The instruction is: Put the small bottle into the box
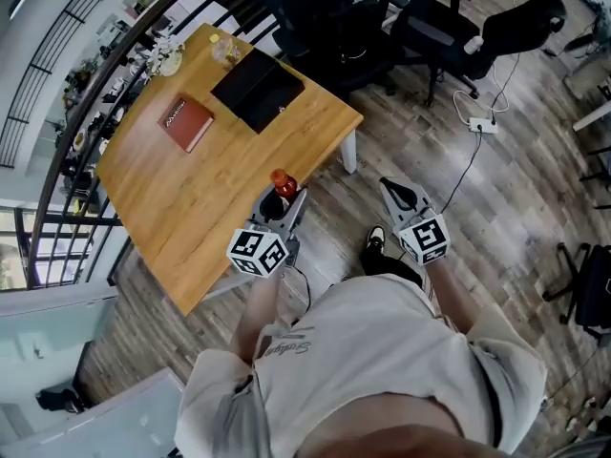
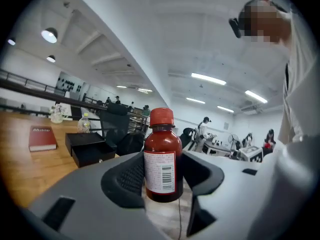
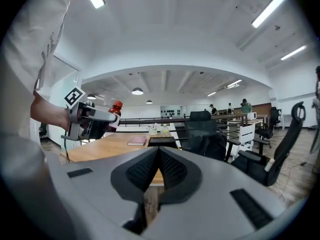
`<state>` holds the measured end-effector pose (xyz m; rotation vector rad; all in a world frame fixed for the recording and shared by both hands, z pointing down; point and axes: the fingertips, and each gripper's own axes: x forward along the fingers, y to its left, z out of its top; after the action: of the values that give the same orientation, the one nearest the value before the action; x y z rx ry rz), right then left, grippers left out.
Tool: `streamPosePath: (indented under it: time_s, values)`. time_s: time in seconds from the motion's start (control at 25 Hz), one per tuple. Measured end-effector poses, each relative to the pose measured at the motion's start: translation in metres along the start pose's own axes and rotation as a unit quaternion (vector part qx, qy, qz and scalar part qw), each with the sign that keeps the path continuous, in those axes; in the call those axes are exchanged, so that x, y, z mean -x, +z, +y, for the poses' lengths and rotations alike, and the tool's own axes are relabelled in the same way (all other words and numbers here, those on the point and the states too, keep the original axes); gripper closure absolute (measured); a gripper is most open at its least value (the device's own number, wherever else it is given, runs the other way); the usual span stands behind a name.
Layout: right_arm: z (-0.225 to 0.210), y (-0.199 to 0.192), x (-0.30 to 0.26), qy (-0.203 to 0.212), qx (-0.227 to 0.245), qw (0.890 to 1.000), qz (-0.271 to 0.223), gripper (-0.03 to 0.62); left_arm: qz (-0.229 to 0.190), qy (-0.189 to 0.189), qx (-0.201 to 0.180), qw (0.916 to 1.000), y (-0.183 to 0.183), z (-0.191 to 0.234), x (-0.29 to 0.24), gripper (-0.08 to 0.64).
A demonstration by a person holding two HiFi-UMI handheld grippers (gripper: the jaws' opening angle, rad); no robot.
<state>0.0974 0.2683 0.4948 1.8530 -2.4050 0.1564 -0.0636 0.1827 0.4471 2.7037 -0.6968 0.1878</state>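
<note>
Left gripper view: my left hand-held gripper [image 2: 161, 178] grips the small bottle [image 2: 162, 156], not yet boxed; the box [image 2: 87, 151] sits well apart, and my right hand-held gripper [image 3: 157, 171] is closed, empty.

Bright even ceiling-strip lighting, soft shadows, strong fisheye bending, dark vignetted corners

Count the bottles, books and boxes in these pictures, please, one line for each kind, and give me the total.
Bottles: 2 (the small bottle with the red cap, held in the left gripper; a clear bottle at the far end of the table)
Books: 1 (red book)
Boxes: 1 (black box)
Total: 4
</note>
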Motion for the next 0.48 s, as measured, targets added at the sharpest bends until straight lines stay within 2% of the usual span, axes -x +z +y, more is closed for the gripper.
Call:
streamPosePath:
  time_s: [0.08,0.2,0.32,0.48]
  values:
    - [-0.017,0.007,-0.015,0.011,0.000,1.000,-0.010,0.598,-0.022,0.019,0.038,0.9989,0.014,0.007,-0.011,0.336]
    - [-0.034,-0.001,-0.031,0.034,-0.012,0.999,-0.005,0.598,-0.035,0.048,0.040,0.9974,0.021,0.013,-0.022,0.336]
    - [-0.043,-0.019,-0.044,0.060,-0.048,0.997,0.018,0.598,-0.015,0.061,0.051,0.9967,0.003,0.017,-0.028,0.336]
    - [-0.055,-0.037,-0.052,0.062,-0.070,0.995,0.040,0.598,0.018,0.080,0.057,0.9950,-0.020,0.023,-0.028,0.336]
